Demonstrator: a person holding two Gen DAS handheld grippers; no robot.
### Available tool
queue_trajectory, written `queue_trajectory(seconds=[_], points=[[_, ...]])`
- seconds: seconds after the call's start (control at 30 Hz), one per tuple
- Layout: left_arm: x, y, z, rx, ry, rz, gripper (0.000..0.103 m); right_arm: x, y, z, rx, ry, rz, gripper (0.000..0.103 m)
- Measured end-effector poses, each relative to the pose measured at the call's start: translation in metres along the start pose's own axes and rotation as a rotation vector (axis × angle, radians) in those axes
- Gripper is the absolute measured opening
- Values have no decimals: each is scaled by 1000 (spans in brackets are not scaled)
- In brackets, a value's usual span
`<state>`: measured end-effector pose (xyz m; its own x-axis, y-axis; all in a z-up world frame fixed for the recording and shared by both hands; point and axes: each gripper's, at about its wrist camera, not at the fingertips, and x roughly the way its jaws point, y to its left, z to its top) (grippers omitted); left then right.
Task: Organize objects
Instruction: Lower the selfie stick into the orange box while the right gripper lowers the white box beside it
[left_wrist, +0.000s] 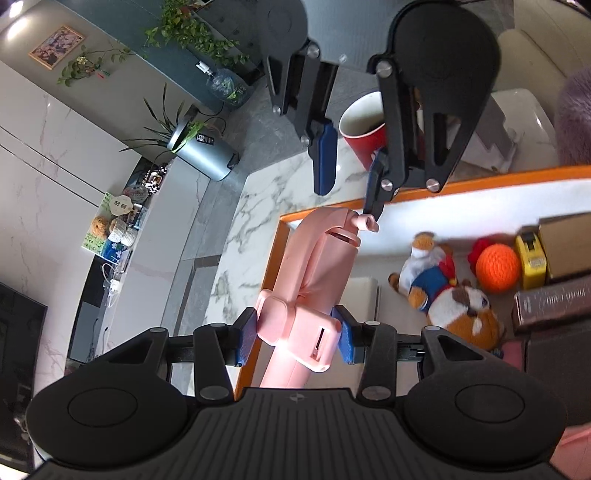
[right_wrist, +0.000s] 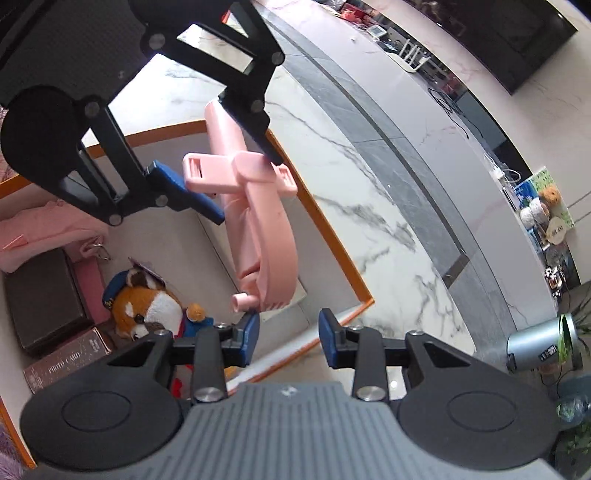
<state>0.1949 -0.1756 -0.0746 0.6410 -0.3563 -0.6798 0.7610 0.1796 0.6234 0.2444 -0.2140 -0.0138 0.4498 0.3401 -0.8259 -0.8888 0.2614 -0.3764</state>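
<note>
My left gripper (left_wrist: 295, 339) is shut on a pink folding holder (left_wrist: 314, 266), gripping its clamp part, and holds it above the corner of an orange-rimmed storage box (left_wrist: 275, 254). The holder also shows in the right wrist view (right_wrist: 258, 221), held by the left gripper (right_wrist: 240, 173). My right gripper (right_wrist: 289, 338) is open and empty; its left fingertip (right_wrist: 251, 328) is right by the small knob at the holder's end. In the left wrist view the right gripper (left_wrist: 349, 173) comes in from above with its jaws apart.
Inside the box lie a plush fox (left_wrist: 450, 295), an orange yarn ball (left_wrist: 496, 267), a yellow tape dispenser (left_wrist: 530, 260), cardboard and dark boxes (right_wrist: 66, 360) and pink cloth (right_wrist: 44, 232). A red cup (left_wrist: 364, 129) stands on the marble table (right_wrist: 369, 206). A grey bin (left_wrist: 201, 151) stands beyond.
</note>
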Motion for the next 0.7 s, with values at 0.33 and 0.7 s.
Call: queue_trajectory(seconds=[0.33,0.7], points=[[52,-3,8,-124,163,-29,52,3,-13,-13,98,-43,-2,37],[70,-4,-10,-93,181,-33,52,11,-11,-15,105,-56,34,37]])
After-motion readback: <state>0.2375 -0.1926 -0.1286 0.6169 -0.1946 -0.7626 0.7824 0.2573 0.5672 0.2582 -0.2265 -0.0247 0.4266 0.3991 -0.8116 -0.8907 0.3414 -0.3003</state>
